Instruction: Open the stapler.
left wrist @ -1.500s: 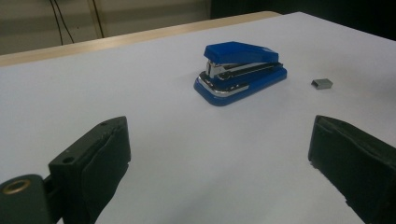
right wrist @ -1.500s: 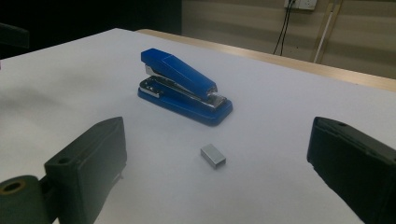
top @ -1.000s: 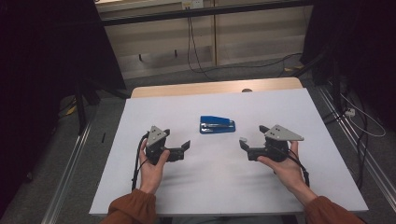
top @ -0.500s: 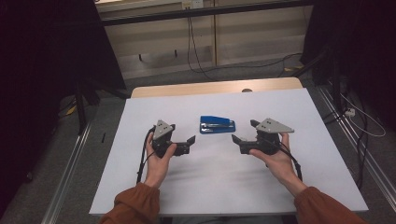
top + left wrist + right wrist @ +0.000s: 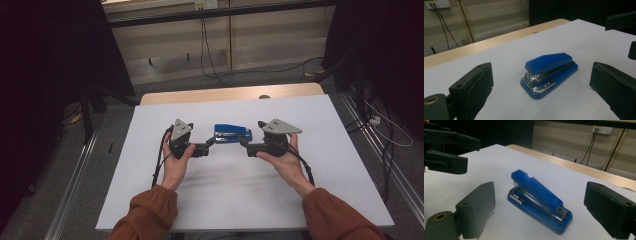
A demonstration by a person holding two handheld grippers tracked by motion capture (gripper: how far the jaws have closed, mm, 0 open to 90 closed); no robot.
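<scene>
high view: fixed above near edge of bench (image 5: pixel 350 165), facing forward and down, far off | left gripper view: low over bench, close, facing blue stapler (image 5: pixel 549 73) from its left end | right gripper view: low, close, facing same stapler from opposite end | shared: stapler, white bench top

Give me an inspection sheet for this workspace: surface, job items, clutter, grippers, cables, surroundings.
Surface: white sheet over a wooden table.
Job's things: blue stapler, closed, flat on the sheet, untouched.
Clutter: nothing seen.
Grippers: left gripper and right gripper both open, one at each end of the stapler, neither touching it.
Cables: one trails from each gripper; wall cables hang from a socket behind.
Surroundings: dim room, dark frames at both sides, floor cables at the right.
</scene>
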